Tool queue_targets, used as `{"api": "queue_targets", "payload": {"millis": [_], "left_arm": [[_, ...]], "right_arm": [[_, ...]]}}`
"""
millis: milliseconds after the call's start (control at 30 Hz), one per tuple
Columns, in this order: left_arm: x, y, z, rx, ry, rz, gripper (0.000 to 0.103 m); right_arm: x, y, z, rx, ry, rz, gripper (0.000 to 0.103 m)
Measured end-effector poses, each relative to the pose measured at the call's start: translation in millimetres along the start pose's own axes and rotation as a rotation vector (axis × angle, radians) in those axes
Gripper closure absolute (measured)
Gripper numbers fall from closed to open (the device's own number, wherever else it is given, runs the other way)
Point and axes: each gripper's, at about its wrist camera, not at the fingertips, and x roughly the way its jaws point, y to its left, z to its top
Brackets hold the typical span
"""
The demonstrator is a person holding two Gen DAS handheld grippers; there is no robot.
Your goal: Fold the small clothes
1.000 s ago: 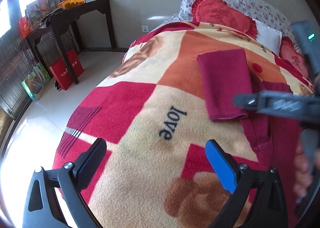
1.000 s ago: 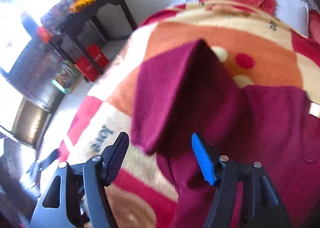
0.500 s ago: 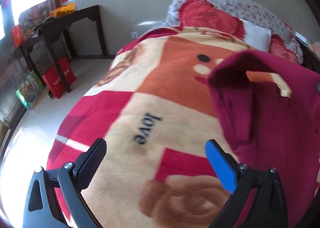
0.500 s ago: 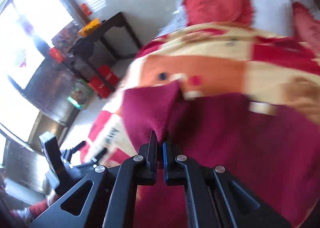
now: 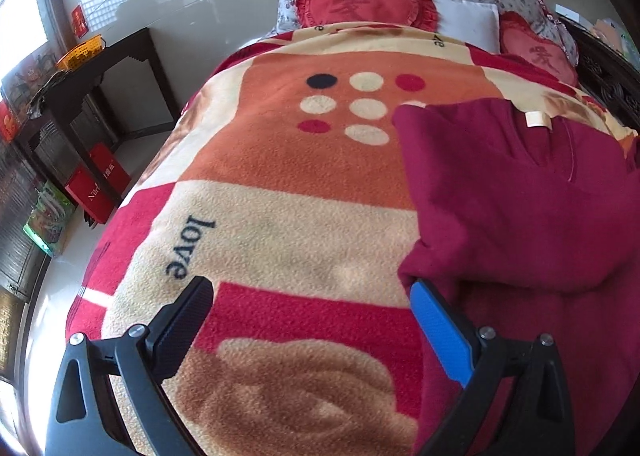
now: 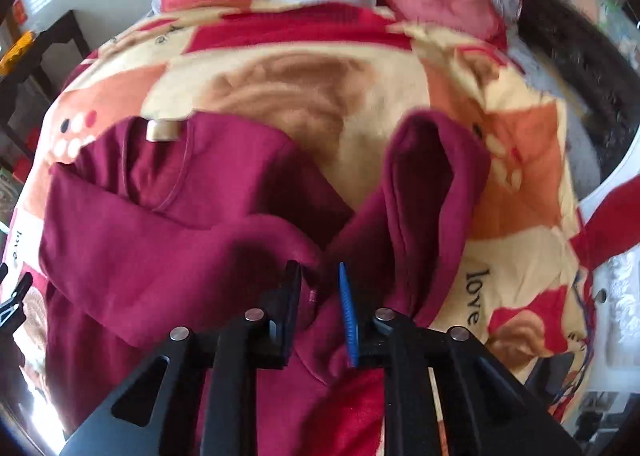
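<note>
A dark red small sweater (image 5: 516, 208) lies on the patterned fleece blanket (image 5: 288, 184), its left sleeve folded across the body. A beige neck label (image 5: 538, 119) shows at its collar. My left gripper (image 5: 308, 316) is open and empty, low over the blanket, its blue finger beside the sweater's left edge. In the right wrist view the sweater (image 6: 160, 224) fills the middle, with the right sleeve (image 6: 432, 184) bunched and standing up. My right gripper (image 6: 318, 296) sits over the sweater's middle with its jaws a narrow gap apart, holding nothing.
Red heart cushions (image 5: 360, 4) and a white pillow (image 5: 464, 16) lie at the bed's head. A dark wooden table (image 5: 92, 68) with an orange basket stands left by the wall, red bags (image 5: 96, 188) under it. A dark carved bed frame (image 6: 576, 68) runs along the right.
My right gripper carried the left sleeve across the sweater's body, let it go and opened slightly. My left gripper moved closer to the sweater's left edge and stayed open.
</note>
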Motion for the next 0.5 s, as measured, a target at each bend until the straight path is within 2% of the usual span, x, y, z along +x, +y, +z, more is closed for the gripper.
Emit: {"api": "queue_targets", "payload": {"millis": [33,100,167,233,300,433,500], "left_arm": [[1.6,-1.4,1.0,0.004,0.000,-0.003,0.001],[6.9,-4.5,2.7,0.015,0.007,0.005,0.001],[16.6,-8.1,5.5,0.025,0.019,0.021,0.001],[28.3,-9.7,7.0,0.021,0.056,0.029,0.001],[31.1,-6.5,5.4,0.003,0.066,0.016,0.001],[34.6,0.8,4.3,-0.019,0.073,-0.010,0.001],[35.6,4.1,3.8,-0.029,0.078,-0.029,0.001]], "right_arm": [[-8.6,11.7,4.8,-0.019,-0.031,0.023,0.090],[-20.7,38.4,16.2,-0.044,-0.081,0.102,0.089],[-24.2,76.4,27.1,-0.088,-0.102,0.228,0.084],[-11.9,133.0,44.1,-0.173,-0.095,0.375,0.081],[8.0,180.9,55.0,-0.255,-0.091,0.433,0.081],[63.9,252.8,66.6,-0.413,-0.038,0.440,0.081],[88.6,275.1,69.7,-0.467,-0.008,0.418,0.081]]}}
